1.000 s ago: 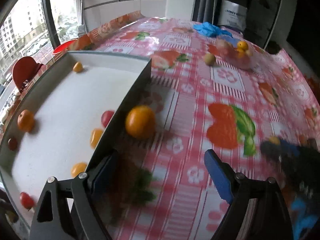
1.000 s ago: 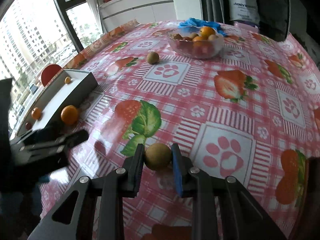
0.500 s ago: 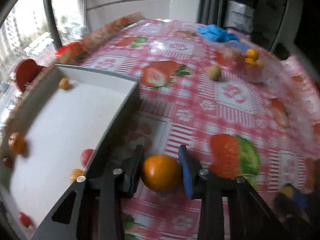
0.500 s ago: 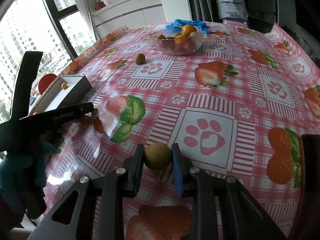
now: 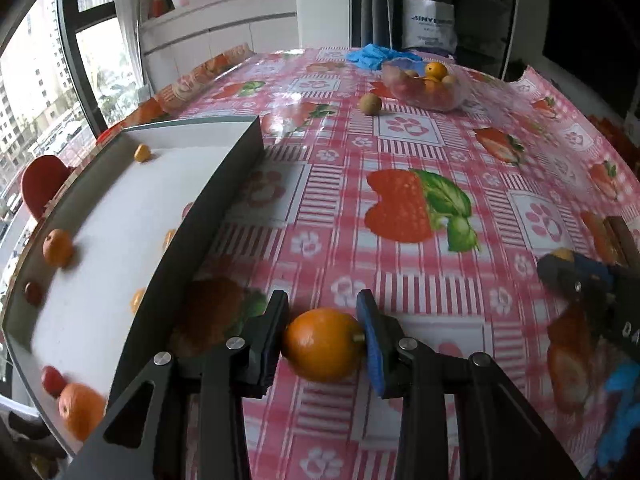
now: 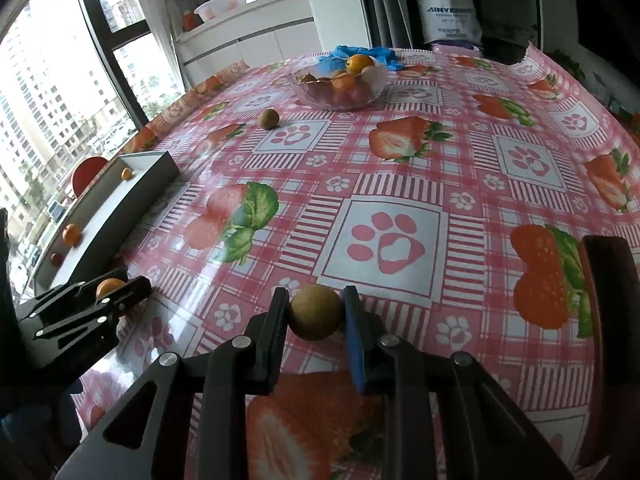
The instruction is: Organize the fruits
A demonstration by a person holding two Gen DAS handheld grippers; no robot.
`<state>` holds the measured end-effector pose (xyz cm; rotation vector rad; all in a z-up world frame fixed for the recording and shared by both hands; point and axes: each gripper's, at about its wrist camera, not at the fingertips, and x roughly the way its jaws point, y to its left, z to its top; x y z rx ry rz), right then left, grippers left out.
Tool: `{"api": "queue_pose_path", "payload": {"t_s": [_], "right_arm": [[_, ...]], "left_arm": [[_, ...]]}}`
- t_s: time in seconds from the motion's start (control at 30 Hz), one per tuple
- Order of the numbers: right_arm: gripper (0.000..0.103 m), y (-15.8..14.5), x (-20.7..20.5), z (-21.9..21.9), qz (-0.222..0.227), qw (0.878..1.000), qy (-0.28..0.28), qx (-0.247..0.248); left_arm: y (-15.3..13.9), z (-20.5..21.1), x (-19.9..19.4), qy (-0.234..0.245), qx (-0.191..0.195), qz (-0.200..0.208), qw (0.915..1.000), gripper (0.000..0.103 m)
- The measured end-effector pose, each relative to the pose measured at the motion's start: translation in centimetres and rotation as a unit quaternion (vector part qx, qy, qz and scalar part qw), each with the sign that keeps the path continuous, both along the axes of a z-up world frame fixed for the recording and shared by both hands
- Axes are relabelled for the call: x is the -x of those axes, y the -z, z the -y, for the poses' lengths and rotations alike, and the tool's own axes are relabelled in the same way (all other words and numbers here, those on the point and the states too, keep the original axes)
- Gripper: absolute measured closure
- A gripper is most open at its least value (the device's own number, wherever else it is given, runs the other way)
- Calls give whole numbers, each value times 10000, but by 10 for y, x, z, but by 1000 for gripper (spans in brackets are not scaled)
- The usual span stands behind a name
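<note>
My left gripper (image 5: pixel 322 342) is shut on an orange (image 5: pixel 323 345), held above the tablecloth just right of the grey tray (image 5: pixel 224 184). The tray holds several small oranges and red fruits, such as one orange (image 5: pixel 57 242). My right gripper (image 6: pixel 316 314) is shut on a brown longan (image 6: pixel 316 312) above the tablecloth. The left gripper with the orange (image 6: pixel 110 286) also shows in the right wrist view, next to the tray (image 6: pixel 120 208). A second longan (image 6: pixel 268 119) lies loose near the glass fruit bowl (image 6: pixel 340 86).
The table carries a pink strawberry-and-paw tablecloth (image 6: pixel 400 208). A blue cloth (image 6: pixel 360 54) lies behind the bowl. A red chair back (image 5: pixel 40 184) stands left of the tray. A dark chair back (image 6: pixel 612 300) stands at the right edge.
My left gripper closed on the orange beside the tray and lifted it off the cloth. My right gripper kept hold of the longan and moved little.
</note>
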<state>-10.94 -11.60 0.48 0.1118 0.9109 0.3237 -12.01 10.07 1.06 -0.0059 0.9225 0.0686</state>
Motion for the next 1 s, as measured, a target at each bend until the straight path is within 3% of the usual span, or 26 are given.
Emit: {"api": "queue_pose_path", "payload": {"t_s": [0.47,1.0], "right_arm": [[74,0,1,0,-1,10000,13,-20],[74,0,1,0,-2,10000,13,-31]], "left_arm": [[1,-14,1,9,526,30,9986,66],[2,-7,2,53,243,13,9997,66]]}}
